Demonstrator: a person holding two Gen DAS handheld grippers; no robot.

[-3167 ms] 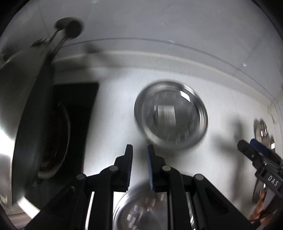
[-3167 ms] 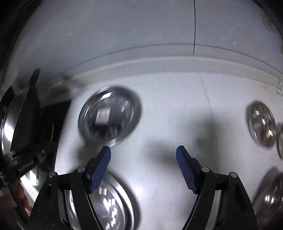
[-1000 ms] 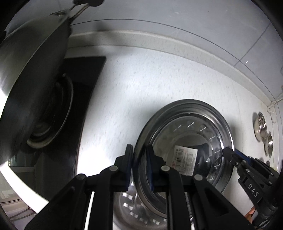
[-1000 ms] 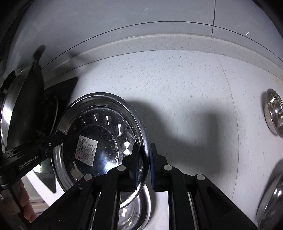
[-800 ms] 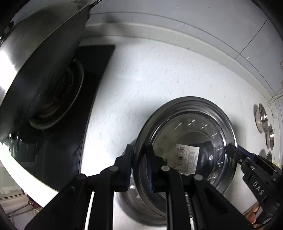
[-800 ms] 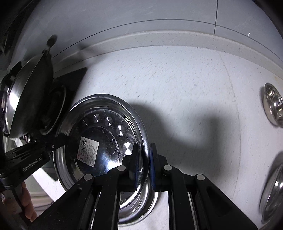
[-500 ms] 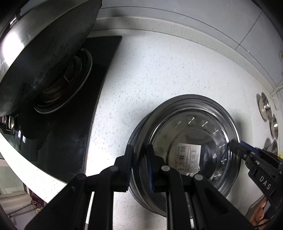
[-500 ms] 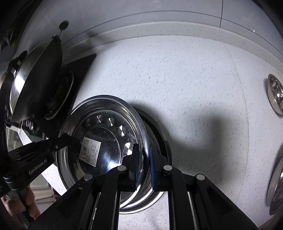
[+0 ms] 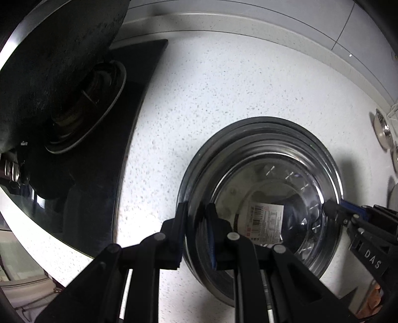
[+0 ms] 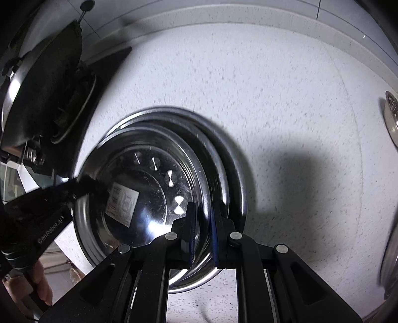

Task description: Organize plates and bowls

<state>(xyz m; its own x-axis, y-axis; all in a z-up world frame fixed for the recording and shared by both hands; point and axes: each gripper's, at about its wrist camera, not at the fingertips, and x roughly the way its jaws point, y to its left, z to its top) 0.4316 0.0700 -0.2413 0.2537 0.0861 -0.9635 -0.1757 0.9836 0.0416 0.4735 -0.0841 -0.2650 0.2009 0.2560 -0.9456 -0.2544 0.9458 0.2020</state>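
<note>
A steel plate (image 9: 293, 198) with a paper label (image 9: 266, 221) is held by both grippers just above a stack of steel plates (image 9: 199, 248) on the white counter. My left gripper (image 9: 196, 231) is shut on the plate's left rim. My right gripper (image 10: 201, 228) is shut on its right rim. In the right wrist view the held plate (image 10: 139, 198) sits over the stack (image 10: 231, 179), whose rims show behind and to the right. The right gripper also shows in the left wrist view (image 9: 348, 213), the left one in the right wrist view (image 10: 74, 186).
A black stovetop (image 9: 99, 174) with a dark wok (image 9: 49, 62) lies to the left. Small steel bowls (image 9: 381, 131) stand at the right counter edge, also in the right wrist view (image 10: 391, 116). The backsplash wall (image 9: 248, 20) runs behind.
Both grippers closed on the labelled plate, lifted it and carried it toward me over the stack, where it has been lowering. The stack now shows under it.
</note>
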